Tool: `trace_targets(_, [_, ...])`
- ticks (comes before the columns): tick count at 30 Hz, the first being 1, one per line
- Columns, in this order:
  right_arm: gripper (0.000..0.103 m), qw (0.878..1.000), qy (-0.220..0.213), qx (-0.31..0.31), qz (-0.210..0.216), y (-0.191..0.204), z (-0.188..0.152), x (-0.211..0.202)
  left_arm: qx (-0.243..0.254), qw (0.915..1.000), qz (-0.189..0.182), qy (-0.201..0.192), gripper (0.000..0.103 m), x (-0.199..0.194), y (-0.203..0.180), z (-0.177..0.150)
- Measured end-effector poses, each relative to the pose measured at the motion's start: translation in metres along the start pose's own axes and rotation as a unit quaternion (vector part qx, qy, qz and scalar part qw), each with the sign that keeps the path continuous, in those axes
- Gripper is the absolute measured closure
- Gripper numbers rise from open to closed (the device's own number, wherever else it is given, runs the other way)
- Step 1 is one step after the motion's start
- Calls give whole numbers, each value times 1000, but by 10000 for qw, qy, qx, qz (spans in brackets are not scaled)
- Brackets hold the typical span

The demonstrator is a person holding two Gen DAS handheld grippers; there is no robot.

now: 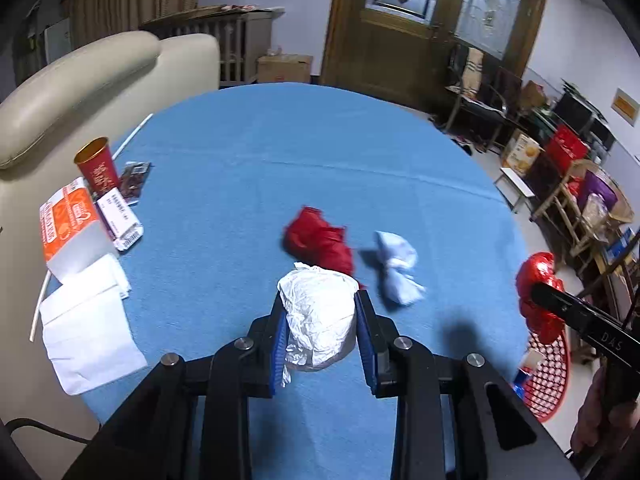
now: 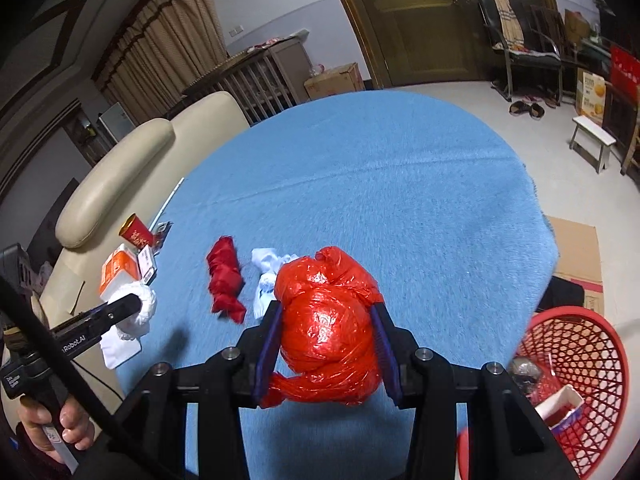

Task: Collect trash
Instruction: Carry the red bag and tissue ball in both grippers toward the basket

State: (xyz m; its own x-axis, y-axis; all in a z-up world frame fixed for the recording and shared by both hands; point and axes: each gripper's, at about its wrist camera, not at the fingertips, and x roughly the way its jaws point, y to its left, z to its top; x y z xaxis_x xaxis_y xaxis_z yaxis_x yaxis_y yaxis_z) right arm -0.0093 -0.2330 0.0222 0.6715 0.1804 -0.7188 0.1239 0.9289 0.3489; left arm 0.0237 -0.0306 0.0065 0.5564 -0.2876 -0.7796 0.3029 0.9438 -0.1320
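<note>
- The left gripper (image 1: 320, 320) is clamped on a crumpled white paper wad (image 1: 318, 316); its blue pads press the wad's two sides, and the wad bulges out past the fingertips above the blue tablecloth (image 1: 280, 152).
- The wad is creased and matte, with a loose flap hanging beside the left pad.
- The right gripper (image 2: 326, 320) grips a balled red plastic bag (image 2: 328, 328), glossy and wrinkled, knotted at the top, with a twisted tail sticking out beside the left pad.
- Ahead of the left gripper's jaws, on the cloth, lie a crumpled red wrapper (image 1: 318, 242) and, just to its right, a scrunched white bag (image 1: 398, 268), near each other but apart.
- Far to the left of those jaws stand a red paper cup (image 1: 96, 164), upright, an orange-and-white carton (image 1: 70, 220), a small white box (image 1: 120, 216) and flat white napkins (image 1: 88, 324); a white straw (image 1: 132, 136) lies past the cup.
- To the right of the right gripper's jaws, lower, off the table edge, sits a red lattice basket (image 2: 576, 360).
- Inside the basket lie a red-and-white carton (image 2: 560, 404) and something dark and crumpled that is too blurred to name.
- A hand (image 2: 52, 420) holds the left gripper's handle at the right wrist view's lower left.
</note>
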Motion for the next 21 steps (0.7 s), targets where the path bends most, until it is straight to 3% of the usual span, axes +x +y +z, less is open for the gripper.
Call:
trace_targets(8, [57, 9998, -177, 32, 22, -9, -13, -32, 449, 9988, -56, -161, 70, -16, -44, -8])
trace_targets(21, [57, 9996, -205, 171, 56, -24, -26, -48, 905, 9950, 223, -369, 70, -31, -82, -16])
